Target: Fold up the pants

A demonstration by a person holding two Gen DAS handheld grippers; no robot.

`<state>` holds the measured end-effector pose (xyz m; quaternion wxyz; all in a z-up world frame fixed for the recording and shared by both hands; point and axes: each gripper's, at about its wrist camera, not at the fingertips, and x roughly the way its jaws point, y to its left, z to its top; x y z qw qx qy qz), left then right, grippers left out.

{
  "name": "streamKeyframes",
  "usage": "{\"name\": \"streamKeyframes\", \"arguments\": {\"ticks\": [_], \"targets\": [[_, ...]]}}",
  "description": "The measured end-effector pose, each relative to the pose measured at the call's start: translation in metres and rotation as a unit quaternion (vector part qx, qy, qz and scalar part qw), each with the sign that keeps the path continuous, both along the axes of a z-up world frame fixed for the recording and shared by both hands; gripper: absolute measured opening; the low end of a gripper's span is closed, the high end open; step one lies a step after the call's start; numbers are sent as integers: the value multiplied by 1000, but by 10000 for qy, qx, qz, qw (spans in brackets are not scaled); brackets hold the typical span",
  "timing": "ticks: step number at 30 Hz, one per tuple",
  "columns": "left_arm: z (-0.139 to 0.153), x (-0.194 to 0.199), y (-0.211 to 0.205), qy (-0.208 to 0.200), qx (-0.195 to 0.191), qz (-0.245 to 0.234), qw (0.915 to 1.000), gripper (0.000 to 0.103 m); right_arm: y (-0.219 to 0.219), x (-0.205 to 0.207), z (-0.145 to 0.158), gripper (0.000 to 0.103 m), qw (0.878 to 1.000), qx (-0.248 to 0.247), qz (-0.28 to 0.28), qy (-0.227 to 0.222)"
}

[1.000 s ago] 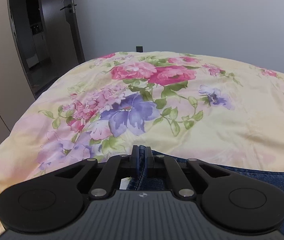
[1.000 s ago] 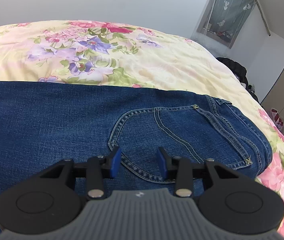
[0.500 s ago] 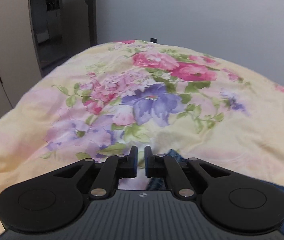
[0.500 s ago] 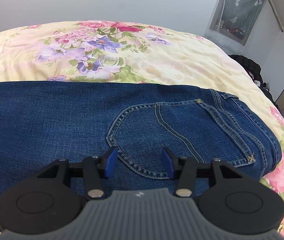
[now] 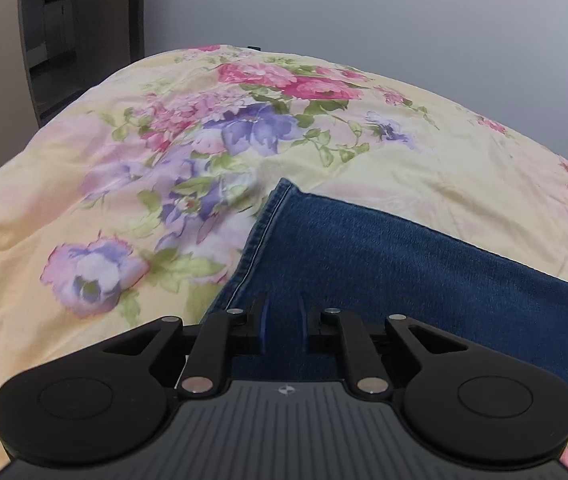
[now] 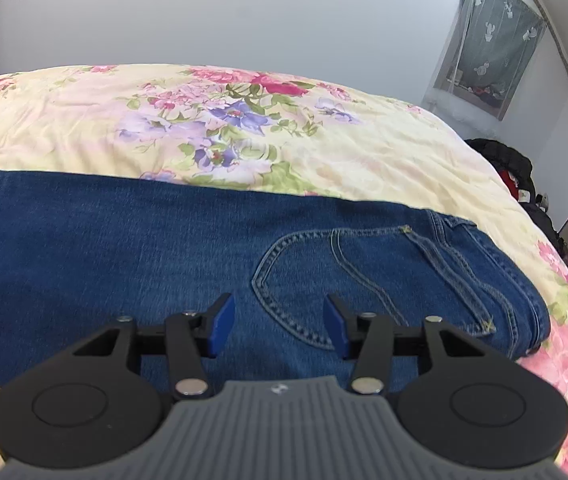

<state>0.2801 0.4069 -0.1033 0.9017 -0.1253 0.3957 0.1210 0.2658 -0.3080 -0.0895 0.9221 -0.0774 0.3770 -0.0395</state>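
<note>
Lying flat on the bed [image 5: 64, 184], blue jeans [image 5: 384, 264], spread out long under both grippers.

Left gripper [image 5: 283, 326]: hanging just over the leg end of the jeans, jaws a little apart, nothing between them. Blue pads [image 5: 263, 326] facing each other with a narrow gap. Hem [image 5: 262, 232] of the leg running away ahead and a bit to the left, with light stitching along the edge. Far corner of the hem straight ahead, farther off. Flowery bedcover to the left and ahead, with purple and pink blooms. Denim stretching off to the right and down under the gripper. Dark doorway [image 5: 50, 28] far off at the upper left, plain wall [image 5: 364, 12] beyond the bed.

Right gripper [image 6: 280, 326]: hanging over the seat end of the jeans [image 6: 124, 248], jaws wide apart, holding nothing. Back pocket [image 6: 348, 276] just ahead and a bit to the right, its pointed bottom edge showing in the gap between the pads [image 6: 222, 326]. Cannot tell if the tips touch the cloth. Waistband [image 6: 492, 268] farther right, near the edge of the bed [image 6: 84, 120]. Long leg part running off to the left. Top edge of the jeans lying straight across, ahead of the gripper, with flowery cover past it. Dark bag [image 6: 508, 164] on the floor far to the right, and a curtain [image 6: 488, 36] on the wall above it.
</note>
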Motion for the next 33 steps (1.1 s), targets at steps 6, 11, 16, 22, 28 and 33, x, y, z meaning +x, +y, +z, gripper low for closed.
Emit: {"name": "streamKeyframes", "arguments": {"ticks": [6,11,16,22,28,33], "targets": [[-32,-7,2,582,23,188,9981,7,-15,-12,-20,46,9970,247,-334,650],[-17,-6,-11,669,236,449,9965,8,-39,-30,-13,47,9934,728,-609,645],[4,-25,-30,311,-299,680,9968,18,-85,-51,8,56,9886,1078,-1002,316],[10,-43,-60,184,-768,742,9941,23,-189,-71,19,64,9433,2473,-2201,-233],[5,-36,-92,270,-592,794,9947,23,-292,-61,-6,66,8547,4056,-3177,-643],[-7,-20,-116,571,-199,828,9947,23,-335,-32,-52,67,8021,4828,-3468,-575]]}}
